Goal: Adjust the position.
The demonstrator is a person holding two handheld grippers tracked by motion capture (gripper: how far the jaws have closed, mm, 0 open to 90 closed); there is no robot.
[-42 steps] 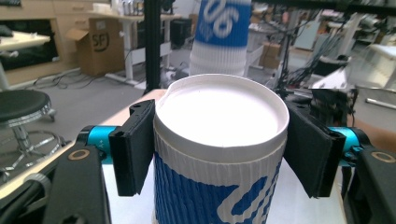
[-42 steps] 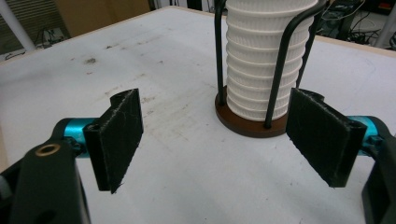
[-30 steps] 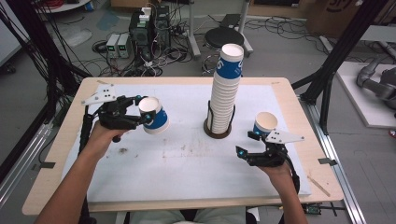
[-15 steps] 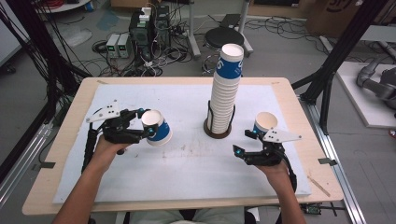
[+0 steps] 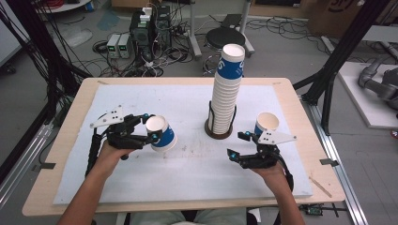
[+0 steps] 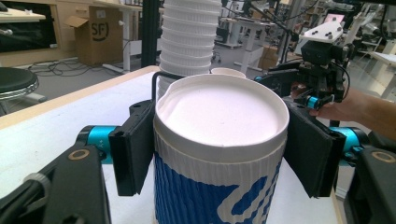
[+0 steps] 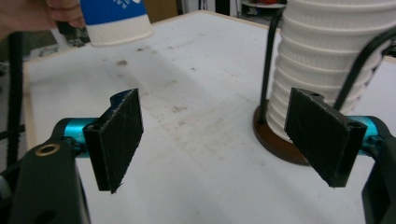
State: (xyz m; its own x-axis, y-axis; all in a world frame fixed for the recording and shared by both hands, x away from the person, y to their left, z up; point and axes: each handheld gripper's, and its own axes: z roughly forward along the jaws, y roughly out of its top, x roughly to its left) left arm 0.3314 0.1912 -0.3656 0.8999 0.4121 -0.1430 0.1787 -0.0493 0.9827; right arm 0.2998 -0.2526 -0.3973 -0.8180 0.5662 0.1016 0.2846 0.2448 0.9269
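My left gripper point(image 5: 151, 129) is shut on a blue-and-white paper cup point(image 5: 161, 134), which is tilted just above the white mat left of centre. In the left gripper view the black jaws press both sides of this cup point(image 6: 219, 121) below its rim. A tall stack of the same cups point(image 5: 227, 89) stands in a round brown holder point(image 5: 210, 131) at mid-table. One more cup point(image 5: 267, 122) stands upright right of the stack. My right gripper point(image 5: 236, 144) is open in front of that cup, with nothing between its jaws and aimed left past the stack point(image 7: 327, 60).
The white mat point(image 5: 187, 183) covers most of the wooden table point(image 5: 56, 154). A black wire frame point(image 7: 362, 60) rises from the holder around the stack. Beyond the far table edge are a stool point(image 5: 226, 36), cables and electronics on the floor.
My left gripper has carried its cup toward the person and slightly right, lower over the mat. The right gripper has shifted a little left and stays open.
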